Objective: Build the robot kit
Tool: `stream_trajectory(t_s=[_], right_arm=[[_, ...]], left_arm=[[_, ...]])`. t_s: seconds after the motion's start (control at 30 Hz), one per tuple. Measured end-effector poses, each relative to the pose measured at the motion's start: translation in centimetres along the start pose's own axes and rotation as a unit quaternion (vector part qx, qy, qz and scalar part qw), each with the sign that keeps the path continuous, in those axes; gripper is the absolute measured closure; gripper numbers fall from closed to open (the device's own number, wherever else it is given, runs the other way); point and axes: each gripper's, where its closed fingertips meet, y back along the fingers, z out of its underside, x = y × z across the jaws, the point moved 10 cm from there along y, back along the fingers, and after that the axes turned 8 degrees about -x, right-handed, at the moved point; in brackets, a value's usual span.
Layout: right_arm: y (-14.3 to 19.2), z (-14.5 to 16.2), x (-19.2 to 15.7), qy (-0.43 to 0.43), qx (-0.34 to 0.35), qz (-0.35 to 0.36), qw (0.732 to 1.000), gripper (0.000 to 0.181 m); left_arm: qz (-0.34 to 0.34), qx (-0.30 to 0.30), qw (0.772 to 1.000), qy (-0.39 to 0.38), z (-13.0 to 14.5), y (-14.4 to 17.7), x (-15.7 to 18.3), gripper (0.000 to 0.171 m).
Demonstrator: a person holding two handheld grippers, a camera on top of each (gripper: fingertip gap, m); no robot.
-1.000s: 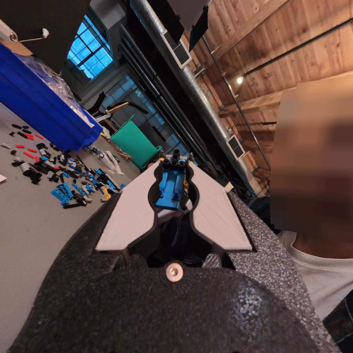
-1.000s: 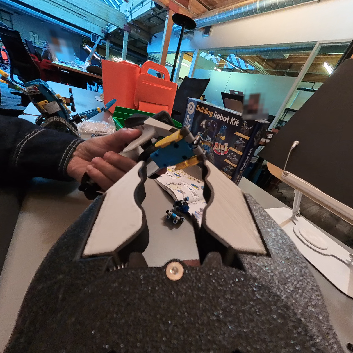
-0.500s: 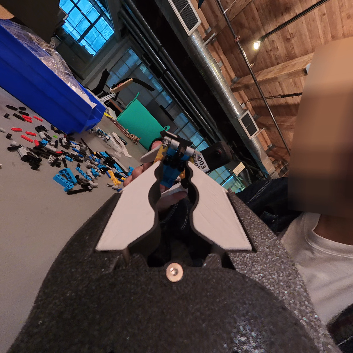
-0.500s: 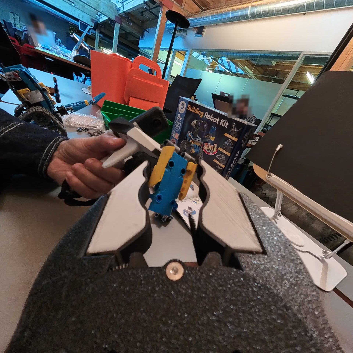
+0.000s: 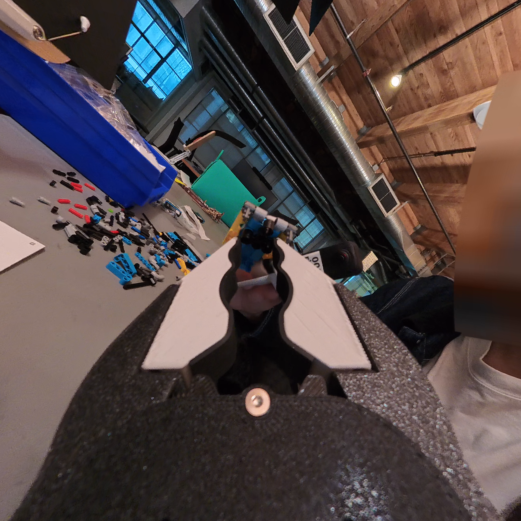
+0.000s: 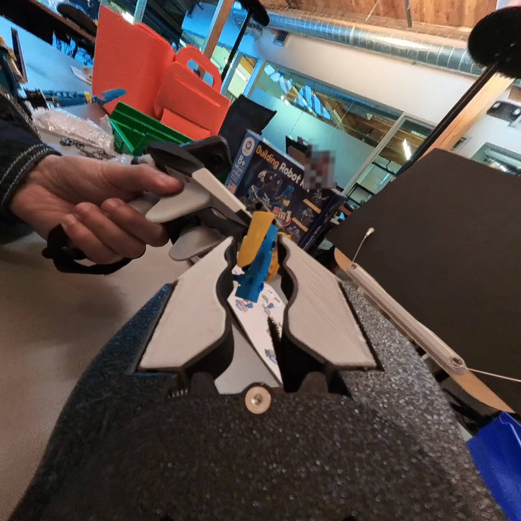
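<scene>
The blue and yellow toy (image 6: 258, 263) was squeezed by the left gripper (image 5: 255, 248) and the right gripper (image 6: 256, 245) together.

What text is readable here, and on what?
Not transcribing writing; carriers only.
Dark blue kit box: large title, legible.
Booklet below right tool: print too small.
White tag beside the camera: partial digits.
Pale placard behind: blurred.
Blue-yellow model in left tool and right tool: no print seen.
</scene>
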Motion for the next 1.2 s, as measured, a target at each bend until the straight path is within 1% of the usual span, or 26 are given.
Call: stream_trajectory(t_s=[0.07, 0.13, 0.2, 0.3, 0.4, 0.47, 0.6, 0.7, 0.77, 0.87, 0.97, 1.07, 1.1, 1.2], right_arm=[[-0.3, 0.2, -0.4, 0.023, -0.02, 0.008, 0.999, 0.153], [-0.4, 0.3, -0.5, 0.058, -0.033, 0.035, 0.997, 0.16], [-0.3, 0.4, -0.5, 0.068, -0.036, 0.042, 0.996, 0.163], [-0.3, 0.4, 0.0, 0.035, -0.036, 0.025, 0.998, 0.164], [-0.1, 0.8, 1.3, -0.044, -0.033, 0.001, 0.998, 0.164], [-0.2, 1.1, 1.8, -0.073, -0.04, -0.017, 0.996, 0.164], [-0.7, 1.5, 1.1, -0.042, -0.063, -0.015, 0.997, 0.164], [-0.9, 1.5, 0.6, -0.011, -0.07, -0.019, 0.997, 0.164], [-0.9, 1.6, 0.5, -0.006, -0.071, -0.019, 0.997, 0.164], [-0.9, 1.6, 0.5, -0.007, -0.068, -0.028, 0.997, 0.164], [-0.8, 1.7, 0.5, -0.002, -0.064, -0.024, 0.998, 0.164], [-1.0, 1.9, 0.4, -0.029, -0.08, -0.016, 0.996, 0.162], [-1.1, 2.0, 0.4, -0.036, -0.086, -0.017, 0.996, 0.158], [-1.3, 2.0, 0.6, -0.06, -0.097, -0.008, 0.993, 0.158]], left_arm=[[0.0, -0.004, 1.0, 0.009, 0.2, -0.1, -0.2, 0.151], [0.001, -0.007, 1.0, 0.015, 0.3, -0.3, -0.3, 0.151], [-0.003, -0.011, 1.0, 0.014, 0.4, -0.3, -0.3, 0.151], [-0.017, -0.021, 1.0, 0.001, 0.1, -0.2, 0.0, 0.152], [-0.064, -0.027, 0.997, -0.044, -0.4, 0.3, 0.4, 0.15], [-0.084, -0.024, 0.993, -0.075, -0.7, 0.6, 0.9, 0.15], [-0.145, -0.044, 0.977, -0.147, -0.5, 0.1, 1.5, 0.15], [-0.191, -0.055, 0.963, -0.181, -0.2, -0.3, 1.6, 0.153], [-0.197, -0.055, 0.96, -0.189, -0.1, -0.4, 1.7, 0.163], [-0.198, -0.062, 0.958, -0.197, -0.1, -0.4, 1.7, 0.164], [-0.201, -0.055, 0.956, -0.206, 0.1, -0.5, 1.8, 0.164], [-0.227, -0.039, 0.948, -0.218, 0.3, -0.8, 1.7, 0.165], [-0.238, -0.032, 0.946, -0.219, 0.5, -0.9, 1.6, 0.165], [-0.252, -0.019, 0.943, -0.217, 0.9, -1.2, 1.5, 0.165]])
